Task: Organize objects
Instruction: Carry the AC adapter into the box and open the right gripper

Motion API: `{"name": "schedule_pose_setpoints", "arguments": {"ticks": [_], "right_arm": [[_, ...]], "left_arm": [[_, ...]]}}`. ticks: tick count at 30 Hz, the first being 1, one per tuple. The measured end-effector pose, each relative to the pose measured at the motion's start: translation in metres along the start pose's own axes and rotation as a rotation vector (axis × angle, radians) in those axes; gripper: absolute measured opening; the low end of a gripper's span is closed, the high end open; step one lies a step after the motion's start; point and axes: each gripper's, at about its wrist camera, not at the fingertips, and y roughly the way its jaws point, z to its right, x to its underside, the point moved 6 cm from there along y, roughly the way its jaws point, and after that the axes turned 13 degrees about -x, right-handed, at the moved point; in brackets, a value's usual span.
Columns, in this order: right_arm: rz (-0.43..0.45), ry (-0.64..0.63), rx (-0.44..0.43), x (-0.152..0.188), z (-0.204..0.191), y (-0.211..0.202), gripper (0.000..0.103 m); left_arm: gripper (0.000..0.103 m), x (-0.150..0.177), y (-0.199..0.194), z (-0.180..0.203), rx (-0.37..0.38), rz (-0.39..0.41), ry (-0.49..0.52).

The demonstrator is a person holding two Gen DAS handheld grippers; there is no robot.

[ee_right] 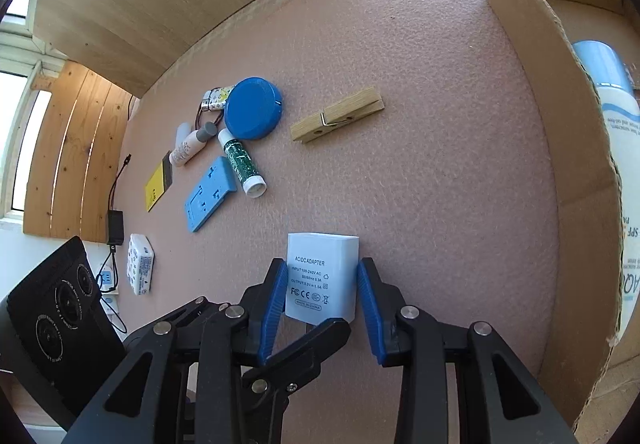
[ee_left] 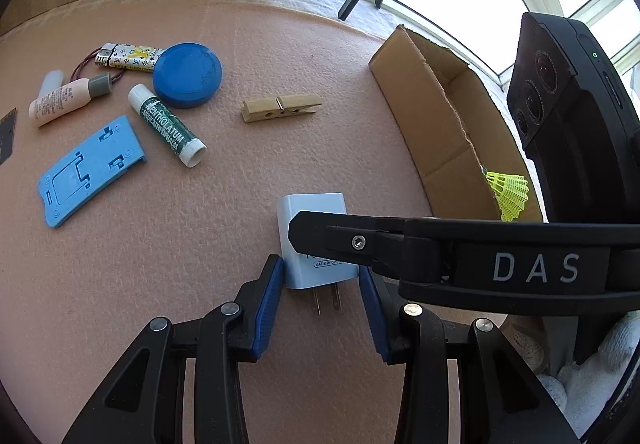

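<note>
- The white AC/DC adapter (ee_right: 322,278) lay flat on the pink foam mat (ee_right: 420,172), its 2 prongs pointing back toward the grippers
- The right gripper (ee_right: 322,300) straddled the adapter, its blue pads (ee_right: 274,304) standing on either side of the body; they looked right against it, but whether they gripped it or a sliver of space remained could not be told
- In the left wrist view the left gripper (ee_left: 320,304) had its blue pads (ee_left: 269,308) spread, the left pad at the adapter's (ee_left: 316,240) lower corner and the right pad clear of it, with the prongs between them
- A black finger of the right gripper (ee_left: 360,240) crossed over the adapter in that view
- A wooden clothespin (ee_left: 281,107) lay apart from the rest, between the adapter and the cardboard box (ee_left: 440,116)
- The box held a yellow shuttlecock (ee_left: 508,194) and, in the right wrist view, a white bottle with a blue cap (ee_right: 616,148)
- Farther left sat a cluster: a round blue lid (ee_left: 187,75), a patterned lighter (ee_left: 128,56), a green lip balm tube (ee_left: 168,126), a small pink tube with a grey cap (ee_left: 66,98) and a blue plastic plate (ee_left: 90,172)
</note>
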Motion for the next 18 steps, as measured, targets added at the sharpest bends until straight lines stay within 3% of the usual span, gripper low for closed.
{"name": "schedule_pose_setpoints", "arguments": {"ticks": [6,12,18], "right_arm": [[0.068,-0.004,-0.030,0.014,-0.006,-0.029,0.032],[0.148,-0.051,-0.008,0.019,-0.015,-0.069,0.032],[0.221,-0.043,0.002,0.019,-0.002,-0.115,0.032]], "left_arm": [[0.042,0.001,-0.025,0.023,-0.006,0.051,0.038],[0.042,-0.007,-0.047,0.059,0.013,0.101,0.092],[0.042,-0.017,-0.056,0.105,0.048,0.131,0.157]]}}
